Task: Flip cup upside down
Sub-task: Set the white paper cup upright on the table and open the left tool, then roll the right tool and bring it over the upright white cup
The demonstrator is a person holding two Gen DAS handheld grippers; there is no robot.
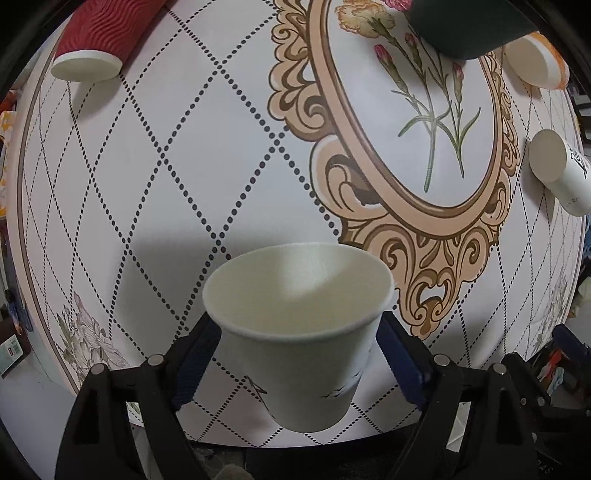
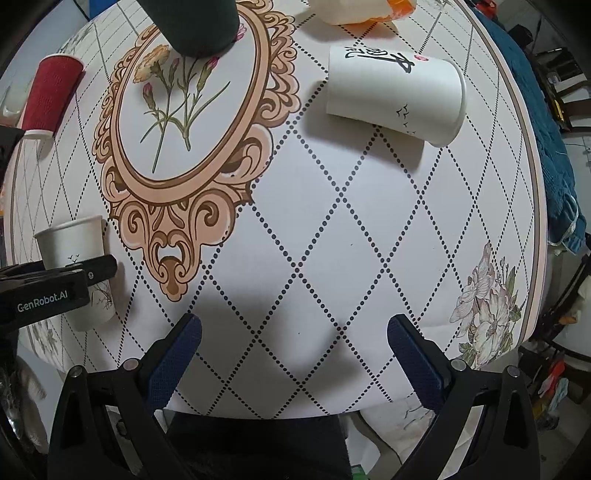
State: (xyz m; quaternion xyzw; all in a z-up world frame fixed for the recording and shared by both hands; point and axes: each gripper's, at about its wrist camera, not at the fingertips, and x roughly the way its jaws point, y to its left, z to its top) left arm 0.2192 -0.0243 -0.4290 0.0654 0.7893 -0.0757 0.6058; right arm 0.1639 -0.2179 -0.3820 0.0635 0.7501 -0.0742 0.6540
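**Left gripper grasps one white cup; five cups counted on the table**

The left gripper (image 1: pixel 299 354) is clamped on a white paper cup (image 1: pixel 299 332), its blue pads (image 1: pixel 400 365) pressed against the cup's two sides. The cup is upright, mouth up, and sits near the table's front edge; in the right wrist view the same cup (image 2: pixel 79 254) shows at the left with a black finger across its wall. The right gripper (image 2: pixel 294 354) is spread wide with nothing between its pads, hanging over the patterned table (image 2: pixel 332 229).

Counted across both views, there are five cups. One is the held cup. A second white cup (image 2: pixel 395 96), with black calligraphy, lies on its side. A red ribbed cup (image 1: pixel 99 37) stands mouth down. A dark green cup (image 1: pixel 469 26) stands on the oval flower print. An orange-and-white cup (image 1: pixel 535 59) lies at the far edge.
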